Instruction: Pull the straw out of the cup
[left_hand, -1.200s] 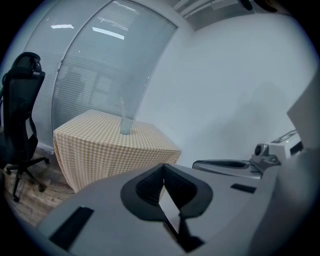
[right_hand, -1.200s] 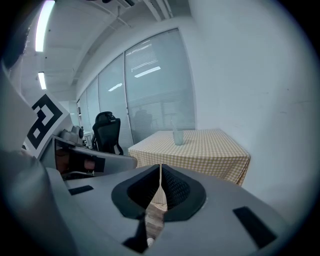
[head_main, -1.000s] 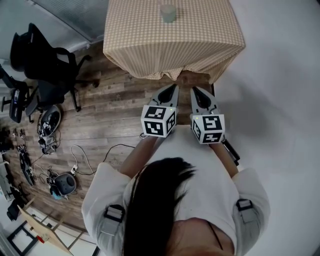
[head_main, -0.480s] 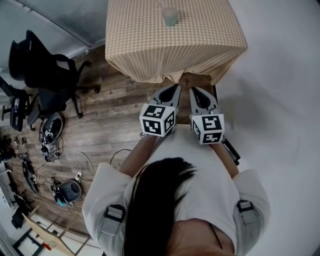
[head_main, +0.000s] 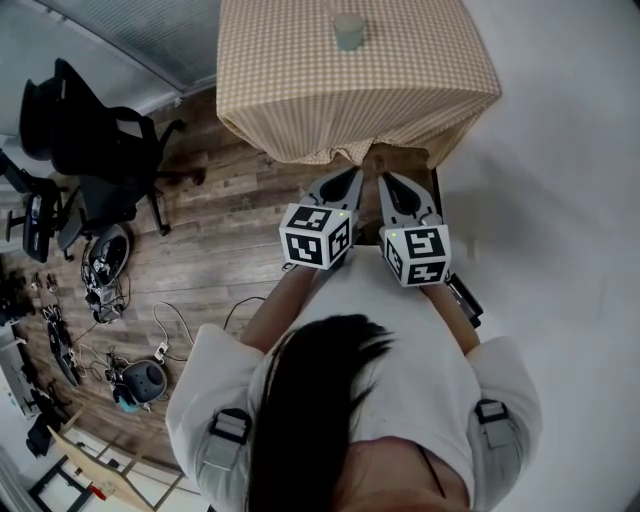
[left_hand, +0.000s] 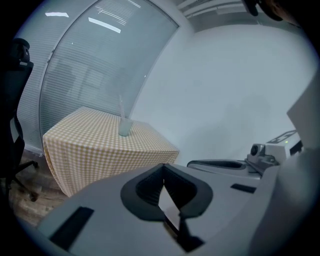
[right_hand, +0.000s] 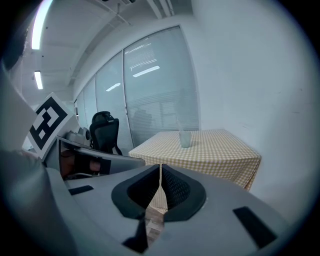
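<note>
A clear cup with a thin straw stands on a table with a tan checked cloth, in the middle toward its far side. In the gripper views the cup is small and well ahead. My left gripper and right gripper are held side by side in front of the person's chest, short of the table's near edge. Both point at the table with fingertips touching and nothing between them.
A black office chair stands on the wooden floor to the left, with cables and small devices beyond it. A white wall runs along the right of the table. A glass partition stands behind the table.
The table and cup sit slightly lower and further right in the head view as both grippers edge toward it. Both stay shut and empty.
</note>
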